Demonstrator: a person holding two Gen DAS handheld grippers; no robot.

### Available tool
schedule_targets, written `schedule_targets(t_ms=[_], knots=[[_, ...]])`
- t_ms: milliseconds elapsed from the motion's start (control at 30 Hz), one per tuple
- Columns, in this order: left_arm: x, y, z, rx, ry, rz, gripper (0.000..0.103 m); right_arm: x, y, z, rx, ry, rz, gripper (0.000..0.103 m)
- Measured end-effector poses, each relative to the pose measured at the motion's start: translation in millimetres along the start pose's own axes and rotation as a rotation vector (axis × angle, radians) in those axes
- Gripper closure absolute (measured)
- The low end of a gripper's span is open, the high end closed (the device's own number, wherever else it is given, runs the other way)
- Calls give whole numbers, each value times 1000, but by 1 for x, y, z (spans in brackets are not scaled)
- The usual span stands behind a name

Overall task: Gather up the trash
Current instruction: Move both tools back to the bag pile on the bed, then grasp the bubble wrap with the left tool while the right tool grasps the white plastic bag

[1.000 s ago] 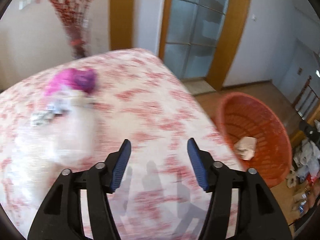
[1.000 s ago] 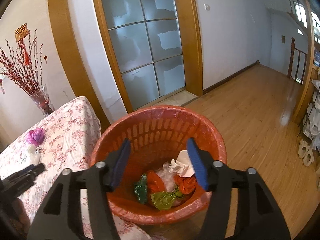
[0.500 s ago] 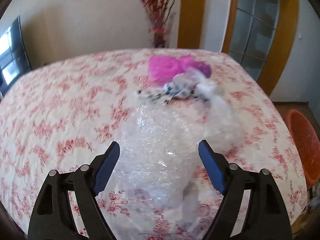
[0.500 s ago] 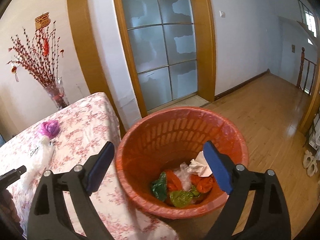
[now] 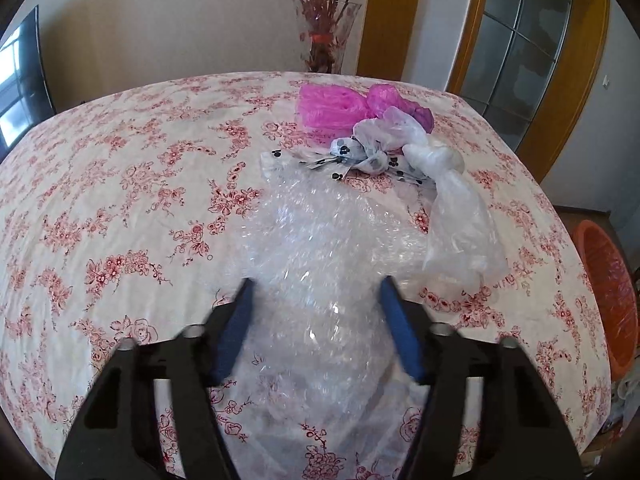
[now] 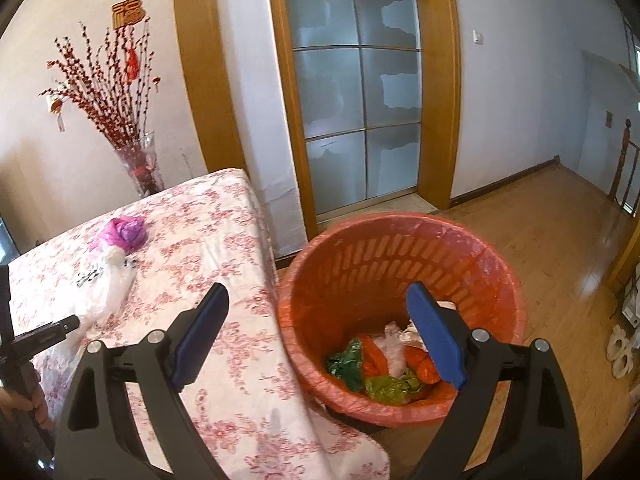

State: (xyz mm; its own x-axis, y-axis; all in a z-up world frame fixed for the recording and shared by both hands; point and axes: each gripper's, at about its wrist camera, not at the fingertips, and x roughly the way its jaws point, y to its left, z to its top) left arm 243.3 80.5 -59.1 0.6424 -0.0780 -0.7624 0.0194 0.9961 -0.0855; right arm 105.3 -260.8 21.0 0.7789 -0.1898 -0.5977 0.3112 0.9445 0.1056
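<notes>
I hold left gripper (image 5: 314,330) low over table (image 5: 120,184), jaws just been closing, bubble wrap (image 5: 316,248) between blue pads (image 5: 234,336); cannot tell if pads press it yet (edges blurred). Pink bag (image 5: 340,106), spotted wrapper (image 5: 360,156) and clear bag (image 5: 456,216) lie just beyond wrap. My right gripper (image 6: 320,336) hangs above table corner and orange bin (image 6: 404,280), jaws wide, nothing between them. Bin holds green, orange and white scraps.

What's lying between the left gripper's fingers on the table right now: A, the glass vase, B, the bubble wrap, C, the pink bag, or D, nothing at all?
B: the clear bubble wrap lies between the left gripper fingers; the pink bag sits farther back.
</notes>
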Motion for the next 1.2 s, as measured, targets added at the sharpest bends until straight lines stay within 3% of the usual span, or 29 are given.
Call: schedule_targets(t_ms=[100, 167, 433, 633, 867, 1100, 1200], knots=[[-2, 1, 0, 3, -6, -5, 71, -1, 10, 0, -13, 3, 24, 14], [-5, 5, 0, -1, -10, -11, 74, -2, 18, 0, -30, 3, 39, 14], [-27, 51, 11, -76, -81, 72, 75, 3, 65, 1, -95, 21, 129, 14], [-36, 90, 22, -128, -129, 132, 75, 21, 127, 3, -159, 64, 227, 16], [-30, 127, 36, -165, -139, 173, 75, 59, 201, 0, -230, 154, 303, 37], [-17, 145, 47, -175, -129, 181, 75, 101, 247, -6, -247, 230, 316, 44], [-14, 144, 47, -169, -124, 173, 75, 115, 256, -10, -274, 259, 284, 60]])
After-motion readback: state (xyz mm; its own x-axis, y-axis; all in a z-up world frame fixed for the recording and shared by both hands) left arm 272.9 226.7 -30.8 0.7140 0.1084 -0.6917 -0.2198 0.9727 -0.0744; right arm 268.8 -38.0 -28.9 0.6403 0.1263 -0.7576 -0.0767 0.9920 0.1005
